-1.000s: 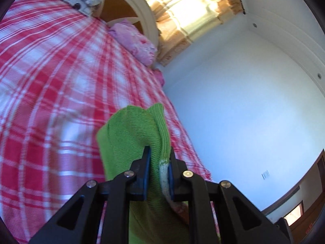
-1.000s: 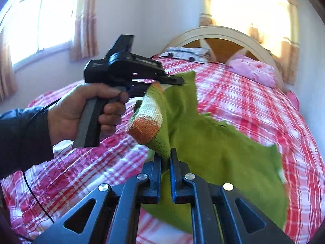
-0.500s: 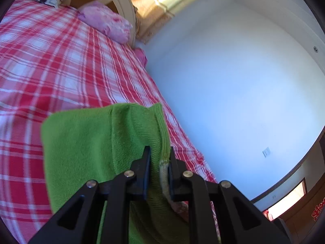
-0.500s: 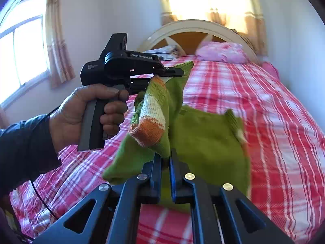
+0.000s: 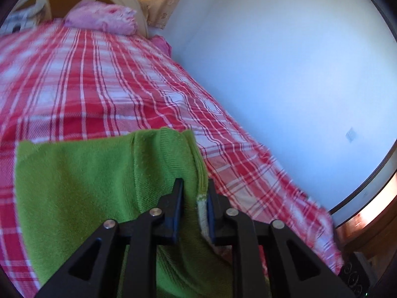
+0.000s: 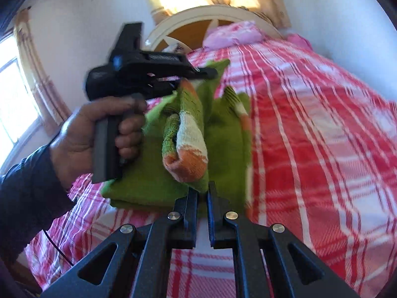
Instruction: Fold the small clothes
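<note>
With both grippers clamped on the green sweater point(image 6: 223, 134) — left gripper point(image 5: 194, 193) on its ribbed edge, right gripper point(image 6: 203, 196) by the striped cuff — above the plaid bed point(image 6: 310, 136), we judge it best to lower both edges level, keeping hold until the fold lies flat.

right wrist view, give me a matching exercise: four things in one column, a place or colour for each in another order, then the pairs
Things:
1. green sweater
2. pink pillow
3. plaid bedspread
4. sleeve cuff

Descriptions:
A. red and white checks
B. by the headboard
C. orange and white bands
D. pinched by both the left claw and the right claw

Pairs: 1-D, 2-B, 3-A, 4-C
</note>
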Motion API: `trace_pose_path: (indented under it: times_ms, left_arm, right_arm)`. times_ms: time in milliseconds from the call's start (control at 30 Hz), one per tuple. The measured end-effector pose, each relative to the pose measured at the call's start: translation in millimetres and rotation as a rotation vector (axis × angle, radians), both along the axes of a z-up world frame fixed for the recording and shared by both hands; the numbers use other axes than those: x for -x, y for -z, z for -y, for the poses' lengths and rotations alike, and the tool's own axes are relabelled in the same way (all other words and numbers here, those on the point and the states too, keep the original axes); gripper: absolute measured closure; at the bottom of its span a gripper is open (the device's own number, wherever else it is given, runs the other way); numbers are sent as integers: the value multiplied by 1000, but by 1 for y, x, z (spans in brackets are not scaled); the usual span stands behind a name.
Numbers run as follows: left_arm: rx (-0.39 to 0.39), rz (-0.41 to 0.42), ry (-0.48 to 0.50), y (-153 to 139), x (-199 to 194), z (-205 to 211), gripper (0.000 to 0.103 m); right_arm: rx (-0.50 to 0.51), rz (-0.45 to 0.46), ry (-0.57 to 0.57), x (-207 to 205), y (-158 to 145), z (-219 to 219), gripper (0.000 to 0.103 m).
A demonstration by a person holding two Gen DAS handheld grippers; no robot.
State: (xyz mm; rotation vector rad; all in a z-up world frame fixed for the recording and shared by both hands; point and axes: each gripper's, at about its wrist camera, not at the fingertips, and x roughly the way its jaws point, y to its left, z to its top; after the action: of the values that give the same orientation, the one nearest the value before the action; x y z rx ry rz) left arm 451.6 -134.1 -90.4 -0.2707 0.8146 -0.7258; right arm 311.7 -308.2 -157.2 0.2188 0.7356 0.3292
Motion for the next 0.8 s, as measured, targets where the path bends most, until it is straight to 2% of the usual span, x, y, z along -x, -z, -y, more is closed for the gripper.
trace_pose_path:
  times_ms: [67, 167, 233, 300, 367, 400, 433, 500, 633, 767, 800]
  left_arm:
    - [-13, 49, -4, -12, 10, -6, 82]
    - [-30, 101, -24, -23, 25, -23, 69]
    - [-96, 144, -59, -22, 33, -31, 42]
    - [-178, 187, -90, -15, 51, -42, 32]
    - [-253, 203, -115, -2, 67, -51, 31]
    - [-296, 208, -138, 6, 74, -55, 31]
    - [-317, 205, -150, 12, 79, -59, 31]
    - [-325, 183, -171, 26, 87, -69, 31]
    - [-277, 115, -192, 48, 91, -79, 31]
    - [-252, 117, -202, 50, 92, -80, 31]
    - [-256, 120, -204, 50, 92, -79, 28]
  right_arm:
    - [-12, -22, 18, 0, 7, 6, 97]
    - [-13, -39, 35, 2, 14, 12, 97]
    - [-40, -49, 33, 5, 17, 18, 97]
    - [-57, -47, 37, 8, 16, 22, 97]
    - [-56, -54, 59, 10, 16, 27, 96]
    - [-47, -48, 82, 13, 14, 30, 89]
    - [-33, -34, 107, 17, 10, 33, 74]
    - [-20, 10, 141, 22, -3, 35, 52]
    - [5, 76, 84, 13, -36, 13, 50]
    - [50, 118, -53, -9, -57, -29, 50]
    - [64, 121, -78, -15, -59, -38, 50]
